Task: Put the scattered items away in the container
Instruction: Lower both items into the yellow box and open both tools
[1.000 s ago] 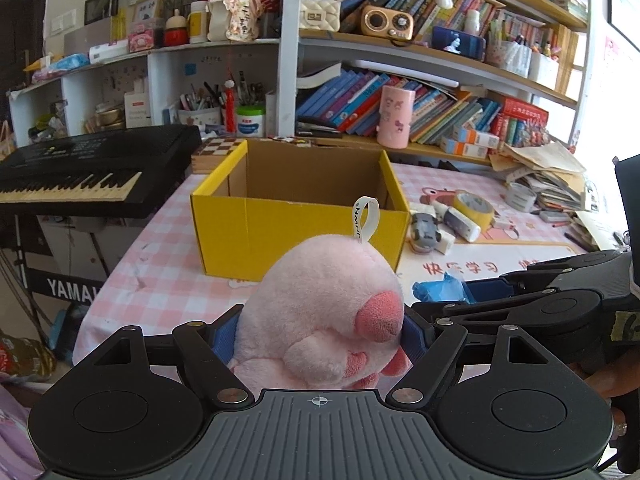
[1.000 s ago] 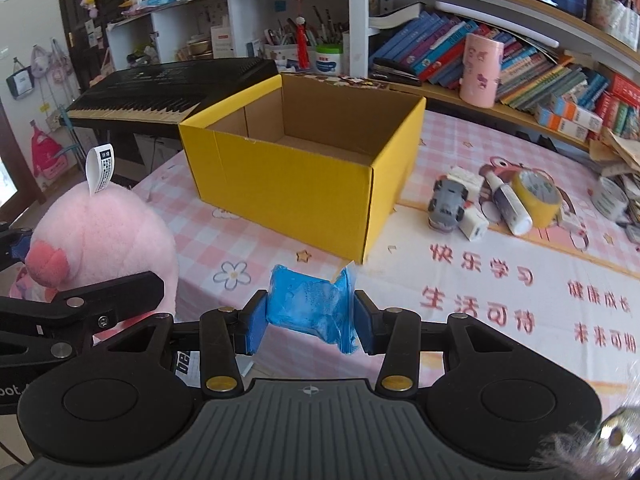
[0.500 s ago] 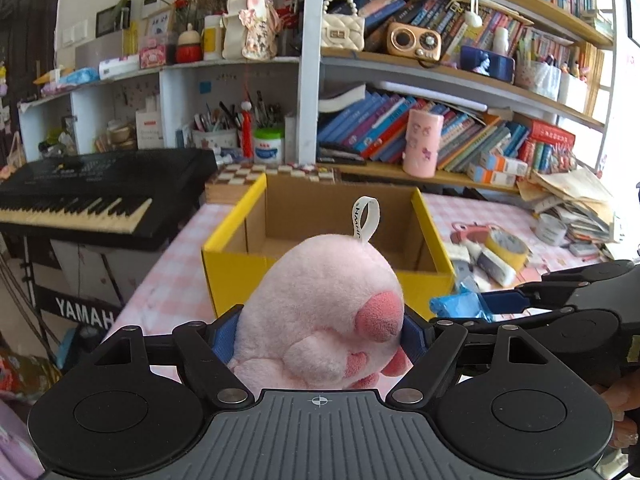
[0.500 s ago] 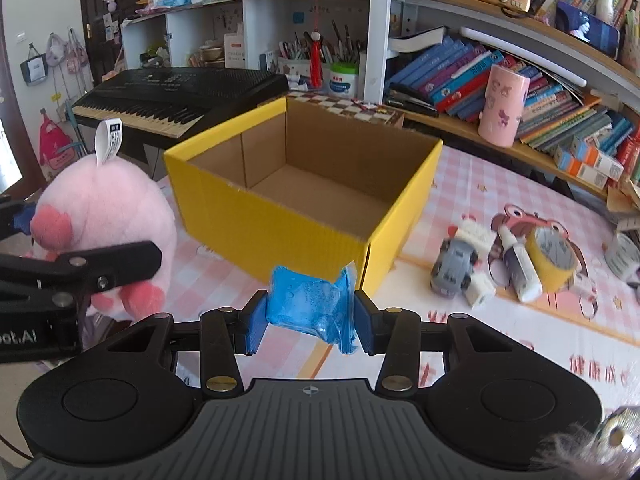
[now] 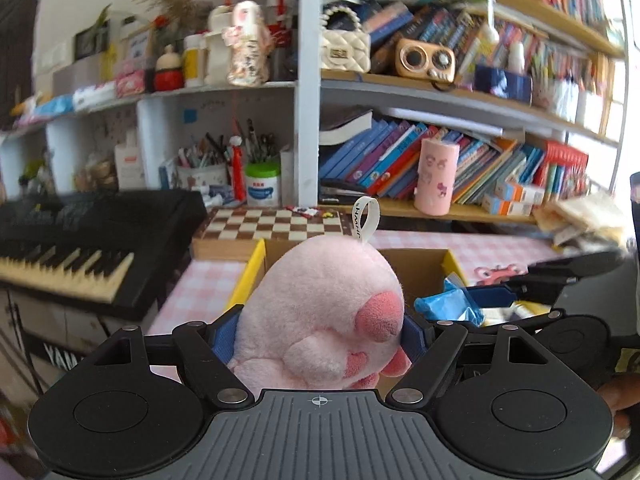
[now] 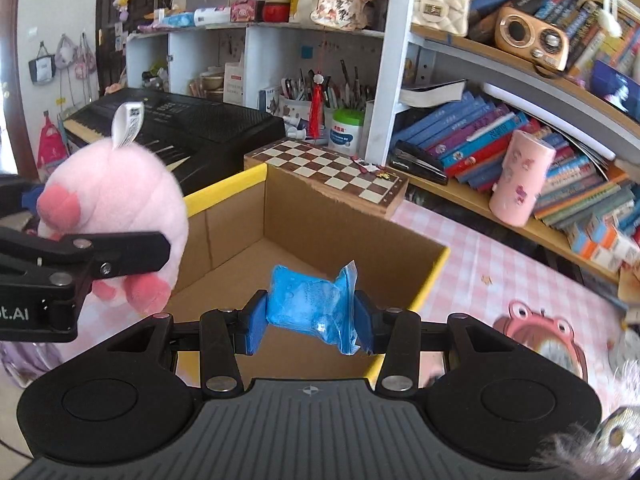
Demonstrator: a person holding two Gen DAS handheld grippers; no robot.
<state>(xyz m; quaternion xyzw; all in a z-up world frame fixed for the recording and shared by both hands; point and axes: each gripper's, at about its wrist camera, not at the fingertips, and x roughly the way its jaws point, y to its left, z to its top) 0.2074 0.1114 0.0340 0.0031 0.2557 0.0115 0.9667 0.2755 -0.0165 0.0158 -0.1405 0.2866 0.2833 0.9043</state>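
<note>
My left gripper (image 5: 320, 330) is shut on a pink plush toy (image 5: 324, 312) with a white tag, held above the near left edge of the open yellow cardboard box (image 5: 252, 268). The toy also shows in the right wrist view (image 6: 112, 200). My right gripper (image 6: 310, 318) is shut on a blue plastic packet (image 6: 308, 300) and holds it over the box's open top (image 6: 328, 232). The packet shows in the left wrist view (image 5: 448, 306) to the right of the toy. The box's inside looks bare.
A chessboard (image 6: 324, 164) lies behind the box. A black keyboard (image 5: 80, 236) stands at the left. A pink cup (image 6: 520, 176) and bookshelves (image 5: 440, 152) are at the back. The pink checked tablecloth (image 6: 500, 272) runs to the right.
Both grippers have moved forward and up with their loads. They were in front of the box and now hang over it; the items on the table at the right have left view.
</note>
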